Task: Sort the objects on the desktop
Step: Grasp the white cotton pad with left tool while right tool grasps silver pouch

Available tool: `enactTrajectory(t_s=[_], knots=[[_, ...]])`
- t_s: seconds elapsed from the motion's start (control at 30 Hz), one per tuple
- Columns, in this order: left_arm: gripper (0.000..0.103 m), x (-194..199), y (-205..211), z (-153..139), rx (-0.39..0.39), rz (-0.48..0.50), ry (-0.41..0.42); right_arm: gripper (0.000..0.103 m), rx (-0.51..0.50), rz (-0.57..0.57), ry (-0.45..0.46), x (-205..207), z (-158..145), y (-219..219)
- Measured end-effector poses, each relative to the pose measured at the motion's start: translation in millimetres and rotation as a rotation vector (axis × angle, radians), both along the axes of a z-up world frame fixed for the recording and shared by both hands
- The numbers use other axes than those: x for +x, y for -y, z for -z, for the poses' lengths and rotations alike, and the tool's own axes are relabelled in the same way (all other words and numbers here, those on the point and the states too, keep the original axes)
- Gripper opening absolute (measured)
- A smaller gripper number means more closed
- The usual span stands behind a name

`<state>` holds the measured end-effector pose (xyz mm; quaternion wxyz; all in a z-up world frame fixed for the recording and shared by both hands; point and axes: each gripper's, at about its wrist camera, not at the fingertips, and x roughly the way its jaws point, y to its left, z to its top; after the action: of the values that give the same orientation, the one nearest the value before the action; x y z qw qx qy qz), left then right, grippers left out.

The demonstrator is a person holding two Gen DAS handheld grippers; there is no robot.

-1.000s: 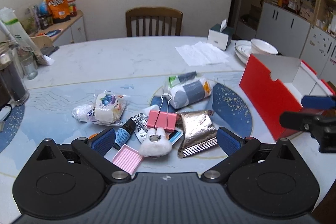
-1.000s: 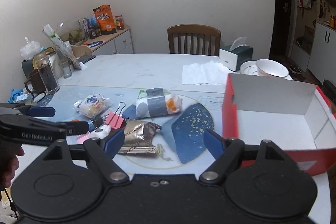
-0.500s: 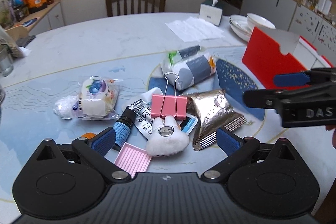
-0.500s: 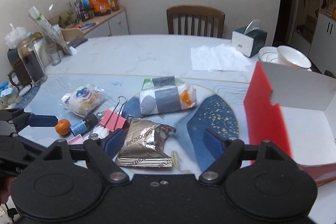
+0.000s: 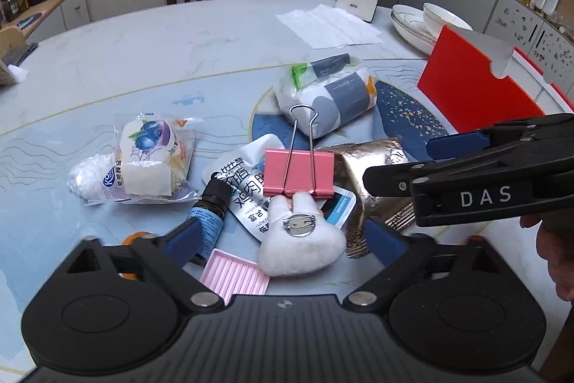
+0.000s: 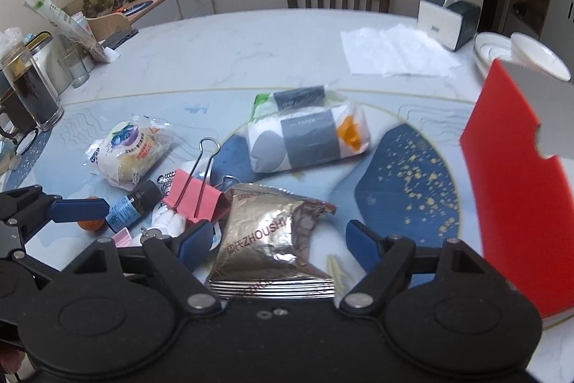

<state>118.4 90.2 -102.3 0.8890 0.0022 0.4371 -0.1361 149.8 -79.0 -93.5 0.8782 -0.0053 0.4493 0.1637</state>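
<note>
A heap of small things lies near the front of the round bench (image 5: 179, 34), waiting to be sorted. At its near edge is a white plush brooch (image 5: 299, 241), pin side up, lying between the fingers of the left gripper (image 5: 283, 237). Just behind it, touching, sits a pink binder clip (image 5: 297, 173) with its wire handles pointing away. Left of the brooch stand a small dark bottle (image 5: 211, 207) with a blue label, a pink ridged tray (image 5: 235, 279) and a partly hidden orange ball (image 5: 138, 236); farther left is a wrapped blueberry cake (image 5: 143, 160). Right of the clip lies a silver snack bag (image 6: 272, 239), and behind it a grey and white packet (image 5: 330, 96). A red box (image 5: 473, 88), open and empty-looking, stands at the right edge. Compared with a second ago, both grippers have come down and forward: the heap now looks larger and closer in both wrist views. The left gripper's jaws, which stood fully wide, are now closing, with the brooch between them but not yet pressed. The right gripper (image 6: 280, 239) is wide open, nothing clamped, with the silver bag between its fingers. This suggests the first picks are beginning: probably the brooch for the left hand and the silver bag for the right, with the red box a likely destination.
</note>
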Motion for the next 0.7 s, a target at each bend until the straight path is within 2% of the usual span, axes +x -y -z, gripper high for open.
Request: enactTrajectory(t_s=[0.37, 0.43, 0.53, 0.63, 0.7], knots=[[0.062, 10, 1, 10, -0.027, 0.028, -0.048, 0.079, -0.01, -0.006, -0.031, 8, 6, -10], [0.06, 10, 2, 11, -0.029, 0.035, -0.052, 0.078, -0.015, -0.009, -0.033, 8, 8, -11], [0.056, 11, 2, 12, -0.041, 0.043, -0.057, 0.073, -0.024, -0.012, -0.039, 8, 10, -14], [0.054, 10, 2, 11, -0.046, 0.047, -0.056, 0.054, -0.025, -0.016, -0.055, 9, 12, -15], [0.051, 10, 1, 11, -0.055, 0.051, -0.055, 0.053, -0.017, -0.012, -0.057, 8, 11, -14]])
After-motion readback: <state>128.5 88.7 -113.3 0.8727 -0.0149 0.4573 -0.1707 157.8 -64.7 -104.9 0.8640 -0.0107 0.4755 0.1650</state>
